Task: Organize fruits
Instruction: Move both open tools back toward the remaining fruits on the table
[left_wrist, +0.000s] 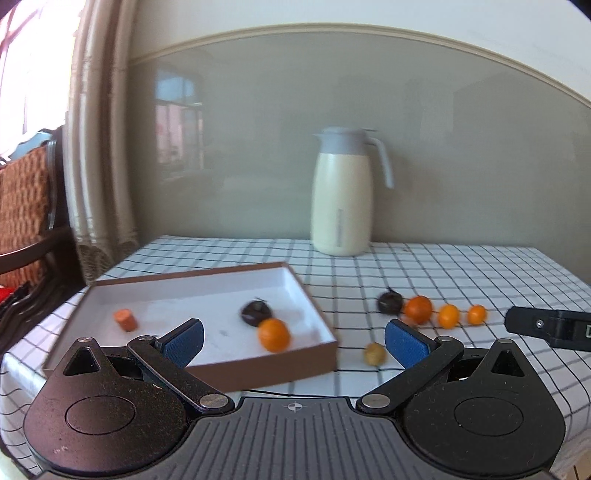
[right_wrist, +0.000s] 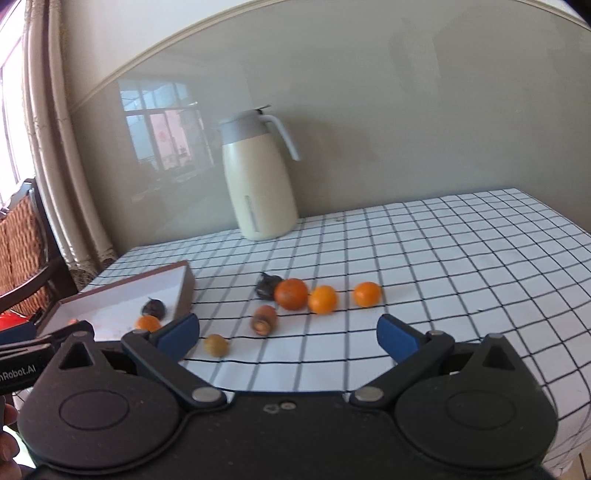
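A brown box (left_wrist: 258, 365) with a white inside lies on the checked tablecloth (left_wrist: 461, 266). In it are a carrot piece (left_wrist: 126, 319), a dark fruit (left_wrist: 256, 312) and an orange (left_wrist: 274, 334). On the cloth to its right lie a dark fruit (left_wrist: 389, 302), three oranges in a row (left_wrist: 418, 309) and a small yellow-brown fruit (left_wrist: 375, 353). The right wrist view shows the box (right_wrist: 183, 291), the row of oranges (right_wrist: 323, 299), a carrot piece (right_wrist: 264, 319) and the small fruit (right_wrist: 216, 345). My left gripper (left_wrist: 294, 338) is open and empty above the box's near right corner. My right gripper (right_wrist: 288, 332) is open and empty.
A cream thermos jug (left_wrist: 341, 192) with a grey lid stands at the back by the wall. A wicker chair (left_wrist: 26, 206) and curtain are left of the table. The right gripper's finger (left_wrist: 546, 326) shows at the right edge of the left wrist view.
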